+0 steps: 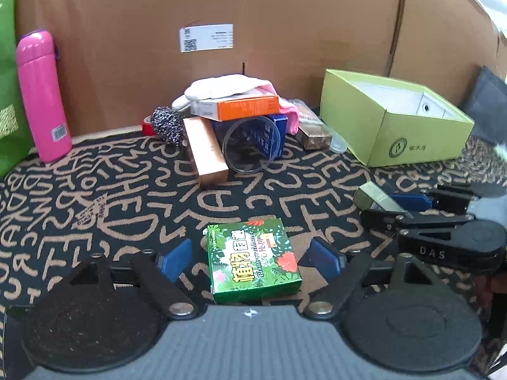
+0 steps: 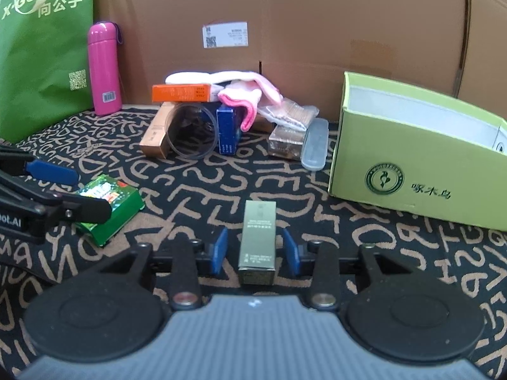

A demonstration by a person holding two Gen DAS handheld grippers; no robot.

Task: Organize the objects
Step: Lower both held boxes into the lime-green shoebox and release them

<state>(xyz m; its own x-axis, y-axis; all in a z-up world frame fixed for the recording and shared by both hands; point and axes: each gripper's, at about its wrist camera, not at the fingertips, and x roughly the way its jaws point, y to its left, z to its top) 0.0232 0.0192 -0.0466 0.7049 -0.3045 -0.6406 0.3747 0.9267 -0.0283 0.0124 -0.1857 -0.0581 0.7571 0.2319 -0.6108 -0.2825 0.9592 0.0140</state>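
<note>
**Two boxes between spread fingers**

We see the slim olive box point(image 2: 257, 240) lying flat on the patterned surface point(image 2: 221, 190), long axis pointing away, between the right gripper point(image 2: 255, 250) fingers, spread clear. The left gripper point(image 1: 252, 258), angled downward, straddles the green box point(image 1: 253, 259), fingers wide apart.

The leaf-printed box point(image 1: 253, 259) lies left of the slim carton point(image 2: 257, 240), both before the heap point(image 1: 234, 120).

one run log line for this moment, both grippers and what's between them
left gripper: open, around green box | right gripper: open, around olive box | both boxes on mat
</note>
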